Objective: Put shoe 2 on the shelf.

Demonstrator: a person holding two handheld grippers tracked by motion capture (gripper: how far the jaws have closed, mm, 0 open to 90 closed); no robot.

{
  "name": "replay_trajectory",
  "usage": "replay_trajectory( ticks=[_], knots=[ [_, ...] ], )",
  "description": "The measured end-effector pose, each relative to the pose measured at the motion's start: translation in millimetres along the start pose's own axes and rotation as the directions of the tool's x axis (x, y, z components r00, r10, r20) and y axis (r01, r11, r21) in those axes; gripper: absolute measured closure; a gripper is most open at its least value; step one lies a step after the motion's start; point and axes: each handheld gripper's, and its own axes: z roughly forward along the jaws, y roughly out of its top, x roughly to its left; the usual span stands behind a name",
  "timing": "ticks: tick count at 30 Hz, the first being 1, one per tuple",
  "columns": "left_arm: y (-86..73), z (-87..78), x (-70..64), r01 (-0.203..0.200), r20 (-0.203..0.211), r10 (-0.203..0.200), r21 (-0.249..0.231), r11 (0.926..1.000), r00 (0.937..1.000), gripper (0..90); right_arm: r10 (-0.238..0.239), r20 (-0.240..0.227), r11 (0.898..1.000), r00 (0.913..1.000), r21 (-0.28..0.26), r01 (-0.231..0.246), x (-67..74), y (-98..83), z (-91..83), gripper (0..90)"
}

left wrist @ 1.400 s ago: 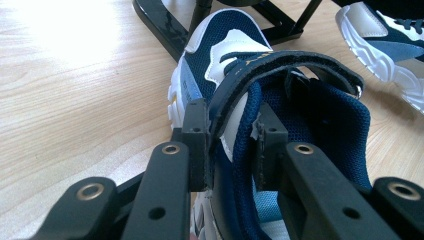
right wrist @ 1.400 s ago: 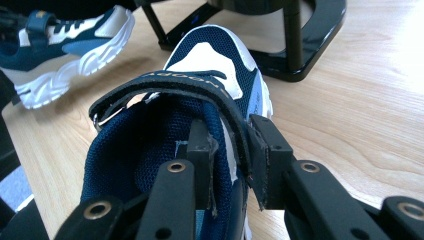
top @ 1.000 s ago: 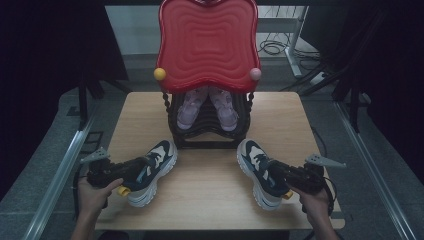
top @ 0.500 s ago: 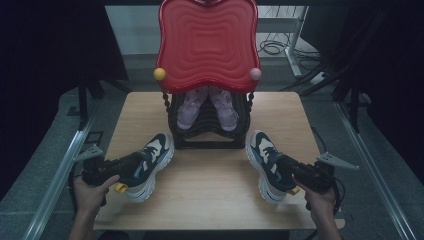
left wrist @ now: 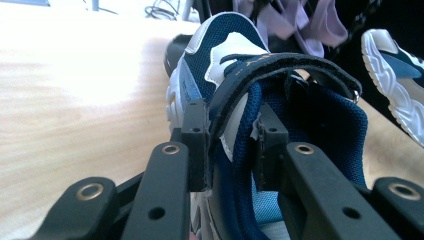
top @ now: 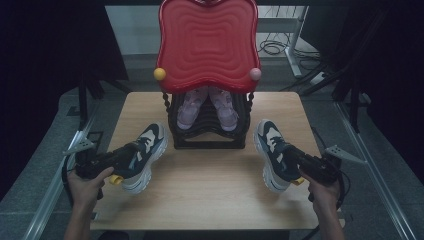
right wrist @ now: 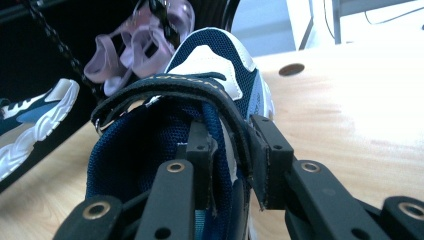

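Nearest, two hands low at the bench (top: 210,200) edge, each with a tool. Left tool (top: 107,162) shut partway on the side wall and strap of the left shoe (top: 142,155), one pad outside, one pad inside the opening (left wrist: 272,145). Same grip on the other side: right tool (top: 300,167) clamped partway on the collar of the right shoe (top: 272,150), strap pinched between the pads (right wrist: 200,150). Both shoes blue and white, toes pointing away toward the rack, one at each side of it, well apart from each other. Hard to tell whether the soles touch the wood or hang just above it.

Farther back, a black shoe rack (top: 210,127) in the middle of the bench, with a pair of pink sandals (top: 207,107) inside. Above it, a big red wavy tray (top: 207,47) standing up.

Could go wrong: thin soft wall in each grip, so a shoe may tip, swing or slip out. Could also bump the rack and knock the red tray over if pushed in crooked.
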Motion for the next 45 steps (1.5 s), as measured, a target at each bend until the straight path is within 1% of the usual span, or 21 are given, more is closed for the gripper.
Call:
replay_trajectory(
  ticks=[1,7,11,17,21,23,26,29,30,33,37,45],
  knots=[
    [2.4,-0.6,-0.1,0.004,-0.003,-0.004,-0.010,0.9999,1.0000,73.0,0.002,-0.002,1.000,1.0000,-0.009,-0.002,-0.2,1.9,-0.2,72.9],
    [16.9,-2.8,-3.3,-0.005,-0.021,0.004,-0.054,0.9985,0.9998,73.1,0.011,0.000,0.999,0.9999,-0.049,-0.011,-1.8,13.9,-1.8,72.9],
    [24.9,-3.2,-3.0,0.000,-0.018,-0.001,-0.070,0.9975,0.9998,73.1,0.022,0.006,0.997,0.9997,-0.073,-0.022,-2.8,21.7,-1.8,73.0],
    [33.8,-4.1,-3.0,0.003,-0.016,-0.004,-0.097,0.9953,0.9999,73.1,0.026,0.003,0.994,0.9997,-0.106,-0.025,-2.1,33.1,0.8,72.9],
    [39.0,-4.5,-2.7,-0.005,-0.033,0.002,-0.110,0.9939,0.9995,73.0,0.022,0.003,0.993,0.9997,-0.119,-0.022,-0.6,39.8,3.7,73.0],
    [41.5,-4.2,-1.7,-0.003,-0.031,-0.001,-0.116,0.9933,0.9995,73.0,0.028,-0.003,0.991,0.9996,-0.129,-0.029,0.9,43.8,5.3,73.0],
    [45.6,-4.5,-1.7,-0.003,-0.031,-0.001,-0.126,0.9921,0.9995,73.0,0.023,-0.008,0.989,0.9997,-0.147,-0.024,2.6,49.6,7.9,73.0],
    [49.9,-4.8,-1.6,-0.005,-0.031,0.001,-0.137,0.9905,0.9995,73.0,0.028,-0.008,0.987,0.9996,-0.156,-0.029,4.1,55.7,10.2,72.9],
    [51.3,-5.1,-1.5,-0.004,-0.032,-0.001,-0.143,0.9897,0.9995,73.0,0.020,-0.005,0.987,0.9998,-0.162,-0.021,3.9,57.5,11.2,73.0],
    [55.6,-5.9,-0.5,-0.008,-0.042,0.002,-0.156,0.9877,0.9991,73.0,0.026,-0.005,0.985,0.9996,-0.171,-0.027,4.8,63.8,12.8,73.0],
    [61.0,-5.6,0.5,-0.003,-0.043,-0.005,-0.176,0.9843,0.9990,73.0,0.026,-0.007,0.983,0.9996,-0.182,-0.027,5.8,72.0,15.8,73.0],
    [69.6,-6.3,-2.1,-0.007,-0.040,-0.001,-0.195,0.9808,0.9992,73.0,0.018,-0.001,0.981,0.9998,-0.191,-0.018,7.8,82.1,18.6,73.0]
  ],
)
